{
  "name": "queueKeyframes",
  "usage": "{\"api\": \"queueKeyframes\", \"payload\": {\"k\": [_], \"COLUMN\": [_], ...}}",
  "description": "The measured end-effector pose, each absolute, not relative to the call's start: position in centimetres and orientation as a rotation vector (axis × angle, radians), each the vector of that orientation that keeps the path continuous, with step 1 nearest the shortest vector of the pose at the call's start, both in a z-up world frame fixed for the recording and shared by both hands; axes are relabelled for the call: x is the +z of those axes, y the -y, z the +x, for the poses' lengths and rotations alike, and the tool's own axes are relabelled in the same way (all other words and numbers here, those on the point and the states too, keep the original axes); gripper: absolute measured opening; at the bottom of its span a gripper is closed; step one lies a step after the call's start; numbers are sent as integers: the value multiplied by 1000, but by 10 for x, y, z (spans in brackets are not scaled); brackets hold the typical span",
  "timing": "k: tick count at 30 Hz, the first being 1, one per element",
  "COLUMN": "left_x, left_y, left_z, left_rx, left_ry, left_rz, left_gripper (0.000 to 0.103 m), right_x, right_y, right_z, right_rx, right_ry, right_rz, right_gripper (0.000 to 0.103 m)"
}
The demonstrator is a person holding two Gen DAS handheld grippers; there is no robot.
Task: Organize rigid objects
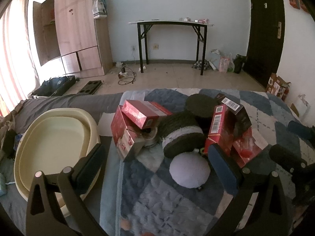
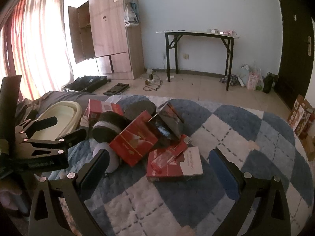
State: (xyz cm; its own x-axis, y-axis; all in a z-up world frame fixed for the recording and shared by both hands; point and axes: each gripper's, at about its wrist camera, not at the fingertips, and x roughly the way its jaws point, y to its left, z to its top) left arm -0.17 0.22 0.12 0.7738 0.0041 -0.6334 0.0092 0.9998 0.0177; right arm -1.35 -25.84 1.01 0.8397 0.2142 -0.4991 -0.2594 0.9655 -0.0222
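On the blue-and-white checked blanket (image 2: 226, 122), toward its far edge, a heap of rigid things lies jumbled together — red boxes, dark boxes and round pieces. From the left wrist view, a red carton (image 1: 140, 113) rests tilted atop another red box (image 1: 121, 135) at the heap's left side, and a dark cylinder with a pale band (image 1: 182, 132) lies on its side in the middle. Just in front of it sits a pale lilac dome (image 1: 190, 170), near the left gripper (image 1: 155, 167), whose fingers are spread wide with nothing between them. A cream oval basin (image 1: 53, 137) stands beside the blanket's left edge, on grey bedding, with the left finger pad partly over its rim.

From the right wrist view, the right gripper (image 2: 159, 167) hovers with its fingers also spread and empty — a flat red-and-white box (image 2: 174, 166) lies nearest to it, at the heap's near edge. A dark glossy box (image 2: 168, 121) leans at the heap's right side, touching a red box (image 2: 135, 140) tilted beside it.
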Motion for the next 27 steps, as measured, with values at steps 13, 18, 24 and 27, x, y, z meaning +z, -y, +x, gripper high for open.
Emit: {"api": "queueKeyframes", "payload": {"k": [13, 18, 24, 27], "left_x": [4, 4, 5, 5], "left_y": [-4, -5, -5, -5], "left_z": [-4, -4, -4, -4], "left_rx": [-11, -18, -34, -34], "left_ry": [-687, -689, -691, -691], "left_rz": [12, 7, 0, 2], "left_gripper": [103, 103, 103, 103], "right_x": [12, 12, 12, 12], "right_y": [257, 257, 254, 253], "right_z": [-14, -14, -13, -14], "right_rx": [254, 257, 252, 257], "right_ry": [-513, -512, -515, -513], "right_rz": [-95, -95, -91, -92], "right_gripper": [103, 103, 103, 103]}}
